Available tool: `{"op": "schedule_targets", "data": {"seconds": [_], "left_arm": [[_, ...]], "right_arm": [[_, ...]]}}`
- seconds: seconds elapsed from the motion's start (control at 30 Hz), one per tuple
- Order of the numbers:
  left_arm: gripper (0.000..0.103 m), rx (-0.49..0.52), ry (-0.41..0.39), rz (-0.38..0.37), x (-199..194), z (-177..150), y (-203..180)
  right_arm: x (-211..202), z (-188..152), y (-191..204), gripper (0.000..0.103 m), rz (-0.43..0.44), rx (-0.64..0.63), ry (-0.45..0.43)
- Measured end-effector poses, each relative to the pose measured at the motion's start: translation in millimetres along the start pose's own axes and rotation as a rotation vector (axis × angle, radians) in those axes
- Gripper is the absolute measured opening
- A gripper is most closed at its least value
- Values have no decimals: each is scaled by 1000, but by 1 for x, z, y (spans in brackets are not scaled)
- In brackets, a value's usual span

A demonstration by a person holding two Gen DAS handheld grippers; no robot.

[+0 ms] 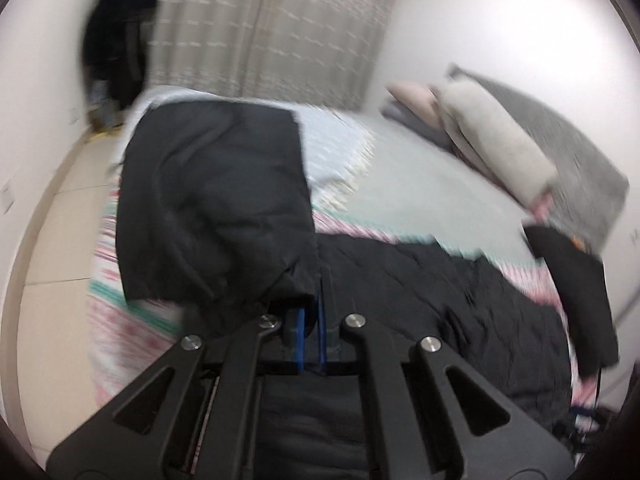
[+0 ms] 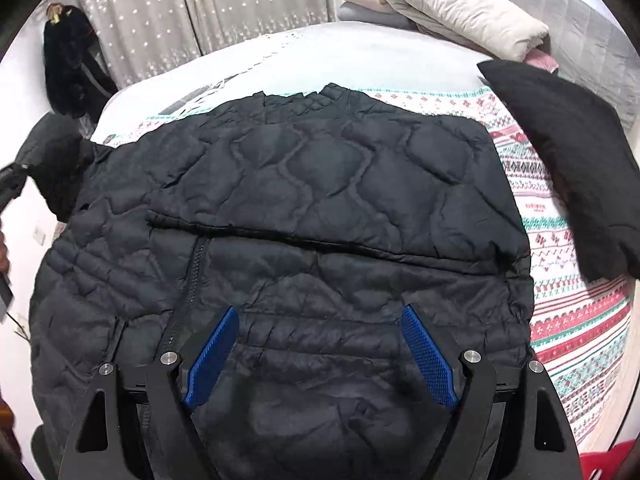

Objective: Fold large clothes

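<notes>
While the right gripper point(image 2: 318, 344) hangs with its blue ridged pads point(image 2: 428, 360) spread wide and nothing between them, the big black quilted puffer jacket point(image 2: 300, 208) lies spread flat just beneath it on the bed point(image 2: 580, 320), zipper point(image 2: 192, 280) running up its left part. Over on the jacket's left edge, the left gripper point(image 1: 312, 312) has its blue pads pressed together on a bunched fold of the jacket's black sleeve point(image 1: 216, 200), which is raised off the patterned pink, white and green bedspread point(image 1: 120, 320) and drapes in front of that camera, blurred. Right of the jacket a plain black cloth point(image 2: 568, 160) lies on the bedspread, apart from the jacket. Farther up the bed, a folded beige quilt point(image 2: 460, 12) rests by the grey padded headboard point(image 2: 592, 32). Beyond the bed hangs a grey star-dotted curtain point(image 2: 160, 8), with dark clothing point(image 2: 68, 64) hanging at its left.
</notes>
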State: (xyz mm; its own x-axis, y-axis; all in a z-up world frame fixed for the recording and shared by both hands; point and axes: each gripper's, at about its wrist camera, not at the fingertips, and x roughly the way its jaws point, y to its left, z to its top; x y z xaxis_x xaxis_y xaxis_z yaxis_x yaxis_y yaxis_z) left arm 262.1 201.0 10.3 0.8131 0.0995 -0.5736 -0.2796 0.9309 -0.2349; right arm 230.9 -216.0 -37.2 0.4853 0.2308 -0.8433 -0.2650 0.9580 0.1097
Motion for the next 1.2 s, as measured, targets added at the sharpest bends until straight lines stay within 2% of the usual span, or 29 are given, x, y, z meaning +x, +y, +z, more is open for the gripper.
{"op": "schedule_targets", "data": {"seconds": [0.1,0.23,0.27,0.33,0.37,0.4,0.47,0.53,0.63,0.7,0.73,0.87,0.97,1.13,1.2], "left_arm": [[5,50,87,-85,18,-21,-40],[7,109,202,-207,44,-56,-83],[9,115,234,-231,49,-64,-89],[27,203,344,-270,48,-70,-103],[46,232,365,-291,44,-68,-107],[59,232,351,-307,38,-65,-108],[66,210,287,-361,16,-56,-101],[67,245,257,-400,0,-42,-94],[67,241,138,-330,-21,-18,-64],[67,154,103,-296,-25,-2,-31],[67,75,90,-282,-21,9,-9],[67,-103,72,-218,-13,12,45],[66,-203,80,-212,1,6,60],[63,-242,47,-227,19,-2,53],[57,-256,45,-242,20,-3,55]], "right_arm": [[5,1,-2,84,18,11,8],[13,0,0,84,117,44,38],[13,0,2,84,118,34,35],[13,-2,8,84,95,3,25],[12,-3,10,84,85,-8,21],[12,-3,12,84,80,-15,16],[14,-5,12,84,116,15,25],[15,-6,12,84,195,68,48],[9,-5,17,84,284,110,44],[2,-1,27,84,269,93,28],[-1,3,35,84,253,67,25],[-6,34,63,84,252,6,25],[3,65,80,84,301,1,14],[40,98,95,84,344,89,-39],[57,100,96,84,360,143,-31]]}}
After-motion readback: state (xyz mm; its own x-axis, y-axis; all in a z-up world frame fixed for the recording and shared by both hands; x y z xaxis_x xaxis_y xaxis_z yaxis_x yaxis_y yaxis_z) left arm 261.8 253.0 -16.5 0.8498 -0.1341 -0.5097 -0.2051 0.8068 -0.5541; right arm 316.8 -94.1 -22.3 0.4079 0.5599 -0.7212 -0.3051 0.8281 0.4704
